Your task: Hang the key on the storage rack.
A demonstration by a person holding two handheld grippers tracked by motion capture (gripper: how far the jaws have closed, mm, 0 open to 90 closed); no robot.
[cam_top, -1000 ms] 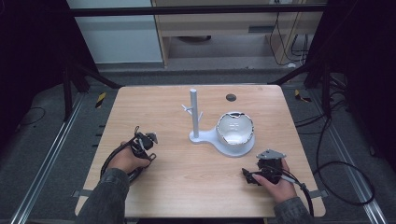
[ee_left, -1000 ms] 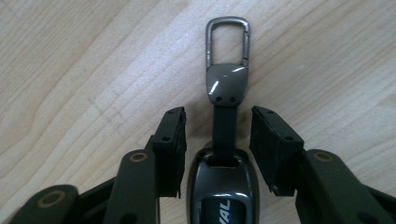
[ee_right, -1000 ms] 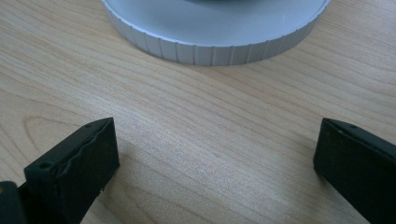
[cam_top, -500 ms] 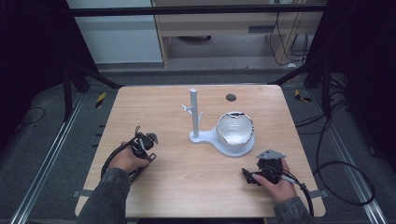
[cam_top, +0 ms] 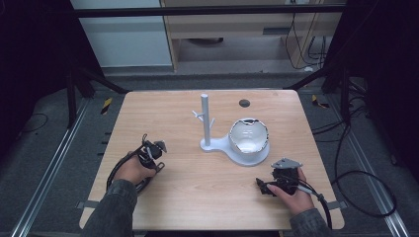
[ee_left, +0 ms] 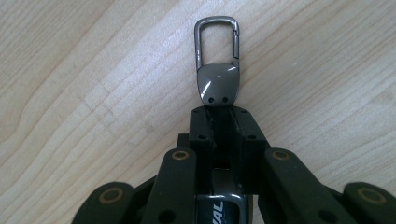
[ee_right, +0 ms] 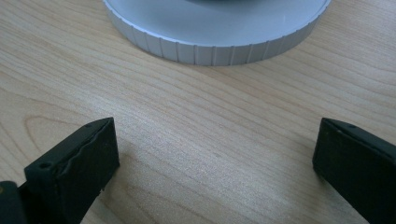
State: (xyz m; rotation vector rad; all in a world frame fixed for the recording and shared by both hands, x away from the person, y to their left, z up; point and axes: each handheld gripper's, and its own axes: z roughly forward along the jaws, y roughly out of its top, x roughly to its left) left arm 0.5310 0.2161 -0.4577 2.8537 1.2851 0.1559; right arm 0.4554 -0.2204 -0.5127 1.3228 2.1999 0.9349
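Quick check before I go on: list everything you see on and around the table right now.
key clip: 1, dark grey metal, clamped in the left gripper, carabiner loop sticking out past the jaws
stand: 1, pale grey, upright post with short pegs, table centre
bowl: 1, white, on the stand's round base, right of the post
round mark: 1, dark, far edge of the table
table: 1, light wood
left gripper: 1, black, shut on the key clip
right gripper: 1, black, jaws open, nothing between, facing the base

Grey key clip (ee_left: 217, 70) — pale wood table (ee_left: 93, 70)
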